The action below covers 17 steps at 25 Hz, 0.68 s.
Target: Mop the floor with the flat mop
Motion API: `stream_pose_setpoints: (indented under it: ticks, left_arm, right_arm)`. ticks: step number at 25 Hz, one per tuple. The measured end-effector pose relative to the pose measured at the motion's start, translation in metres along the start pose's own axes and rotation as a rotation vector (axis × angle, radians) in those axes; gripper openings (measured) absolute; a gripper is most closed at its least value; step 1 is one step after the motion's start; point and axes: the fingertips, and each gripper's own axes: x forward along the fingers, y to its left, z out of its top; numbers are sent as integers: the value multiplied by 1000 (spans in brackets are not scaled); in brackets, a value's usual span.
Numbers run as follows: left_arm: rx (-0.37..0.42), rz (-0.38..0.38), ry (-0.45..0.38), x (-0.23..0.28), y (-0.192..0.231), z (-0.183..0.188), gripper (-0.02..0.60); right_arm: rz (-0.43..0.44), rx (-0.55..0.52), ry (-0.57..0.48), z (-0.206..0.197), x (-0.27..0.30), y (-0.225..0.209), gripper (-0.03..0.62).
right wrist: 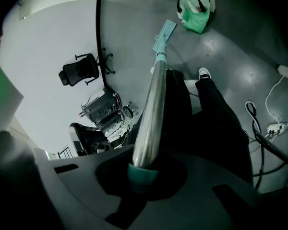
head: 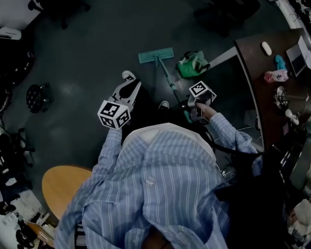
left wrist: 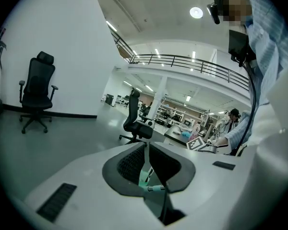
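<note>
At the lower middle of the head view, the right gripper (right wrist: 143, 169) is clamped on the top end of the mop handle (right wrist: 151, 104), at its teal collar. Gripping that high probably gives the longest reach for pushing the pad out. The left gripper (left wrist: 147, 147) hangs just left of the person's body with its jaws pressed together on nothing, well apart from the handle. It looks like a one-handed hold for now.

The handle slants up the frame from the right gripper, passing between the person's two shoes (head: 128, 76). It ends at the mop head (head: 156, 55), which lies flat on the floor (head: 93, 45) at the upper middle, so the pad seems set for a stroke.

Just right of the mop head sits a green bag (head: 191, 64), near enough that a sweep to the right would likely catch it. Beyond it, the curved edge of a desk (head: 272, 51) closes off the right side. In the right gripper view, cables (right wrist: 269, 123) trail over the floor at the right edge and would snag the pad.

The open room lies to the left and upward: a wide bare stretch of floor runs to the office chair (head: 225, 1) at the top edge. A round table (head: 62, 185) stands close at the lower left, limiting a backward step.
</note>
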Motion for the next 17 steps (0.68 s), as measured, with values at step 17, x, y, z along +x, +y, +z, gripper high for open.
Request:
stream_pose_setpoints:
  ticks: [17]
  left_arm:
    - [4,35,-3,-11,-3,-4,31]
  right_arm:
    - [17,11,-14,-3,4,-6,12]
